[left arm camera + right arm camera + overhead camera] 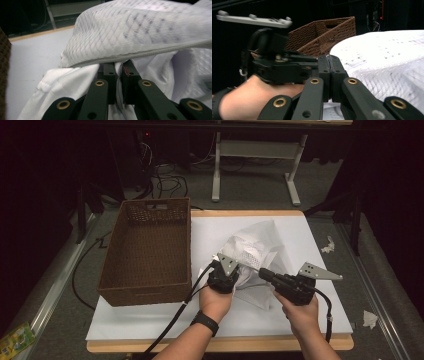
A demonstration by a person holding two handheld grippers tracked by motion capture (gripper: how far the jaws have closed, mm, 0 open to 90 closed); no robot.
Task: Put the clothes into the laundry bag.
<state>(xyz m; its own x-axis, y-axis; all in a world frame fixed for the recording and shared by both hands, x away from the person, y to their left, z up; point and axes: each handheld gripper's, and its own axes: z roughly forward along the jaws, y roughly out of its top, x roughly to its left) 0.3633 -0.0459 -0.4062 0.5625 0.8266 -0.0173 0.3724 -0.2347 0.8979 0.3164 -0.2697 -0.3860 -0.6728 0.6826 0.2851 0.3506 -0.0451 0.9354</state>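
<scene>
A white mesh garment (252, 247) lies crumpled in the middle of the white table cover. My left gripper (237, 271) sits at the garment's near left edge. In the left gripper view it (119, 68) is shut on a fold of the garment (130, 32), whose mesh panel drapes over the jaw tips. My right gripper (262, 273) reaches in from the right, close beside the left one. In the right gripper view its jaws (329, 61) are pressed together with a thin line of white cloth between them, and the garment (382, 57) bulges on the right.
A brown wicker basket (150, 206) stands open at the table's left, close to the left hand, and also shows as a basket (324, 35) beyond the jaws. The white table cover (150, 320) ends at a wooden edge near the person. Cables and a desk frame (255, 150) lie on the floor behind.
</scene>
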